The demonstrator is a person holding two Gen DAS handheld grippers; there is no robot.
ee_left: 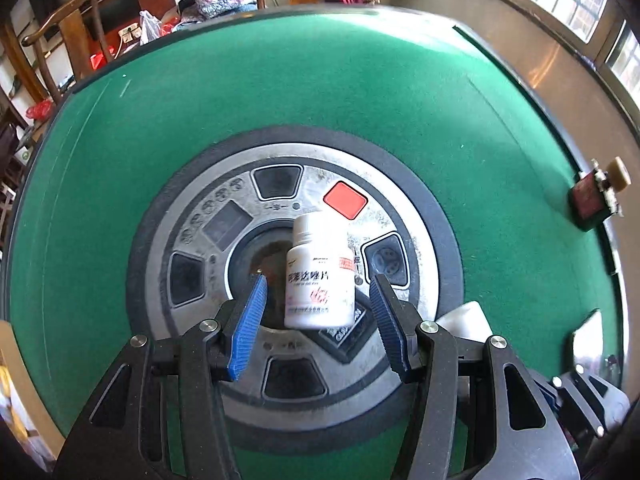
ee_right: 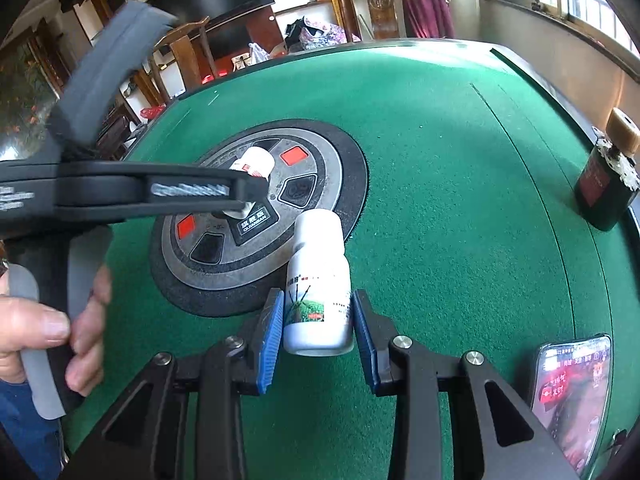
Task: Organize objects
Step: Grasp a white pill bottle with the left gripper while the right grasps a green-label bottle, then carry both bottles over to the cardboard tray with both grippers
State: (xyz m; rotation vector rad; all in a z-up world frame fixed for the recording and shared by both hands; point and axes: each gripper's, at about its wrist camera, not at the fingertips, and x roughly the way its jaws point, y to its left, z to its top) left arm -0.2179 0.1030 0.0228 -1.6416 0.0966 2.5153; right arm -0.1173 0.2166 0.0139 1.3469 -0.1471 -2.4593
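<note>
Centrally, the left gripper (ee_left: 318, 292) stands released around a white pill bottle (ee_left: 320, 276) on the round hub (ee_left: 224, 208), with gaps at both pads. The right gripper (ee_right: 316, 312) clenches a second white bottle (ee_right: 318, 292). Bare green felt (ee_right: 440, 160) spreads ahead of both jaws to the table's far edge.

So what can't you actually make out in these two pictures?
- Left claw's grip on the white bottle: right wrist view, its own arm covers the bottle; left wrist view shows gaps beside the pads.
- Label text on the second bottle: too small, partly behind the right claw's pads.
- Phone: cut off by the frame edge, screen blurred.
- Dark green bottle: label too small.
</note>
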